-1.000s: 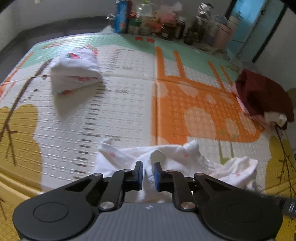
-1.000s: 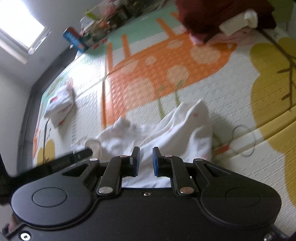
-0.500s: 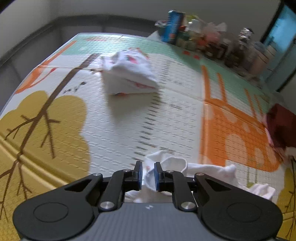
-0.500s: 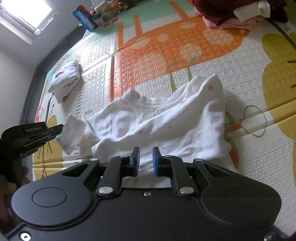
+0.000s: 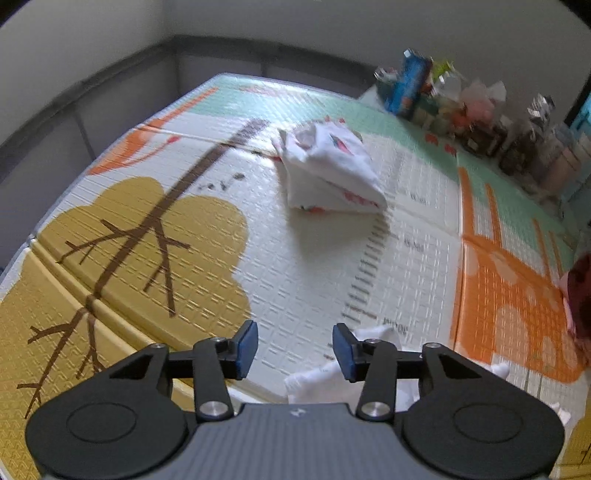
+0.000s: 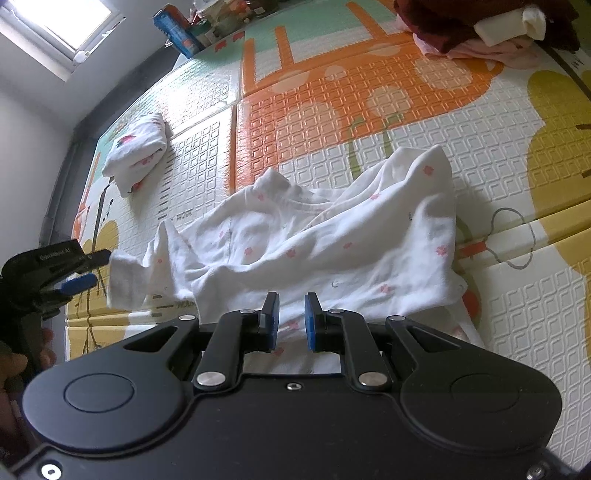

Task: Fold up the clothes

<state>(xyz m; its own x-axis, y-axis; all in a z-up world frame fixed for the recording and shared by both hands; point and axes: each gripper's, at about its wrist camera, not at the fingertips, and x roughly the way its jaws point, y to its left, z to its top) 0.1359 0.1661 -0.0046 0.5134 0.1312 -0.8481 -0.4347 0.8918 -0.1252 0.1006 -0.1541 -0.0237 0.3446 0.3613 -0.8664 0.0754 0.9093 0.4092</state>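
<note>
— Since a second ago, what's changed?
— Left gripper [image 5: 294, 347] has let the sleeve go; its jaws are opening, empty.
— And the right gripper [image 6: 291, 319]?
— Narrow, pinching the white garment [image 6: 314, 236] spread on the play mat [image 6: 406, 122].

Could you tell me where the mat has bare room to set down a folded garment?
The yellow tree patch left of the folded bundle is bare, as is the orange patch beyond the white garment. The jars and red pile crowd the far edge.
</note>
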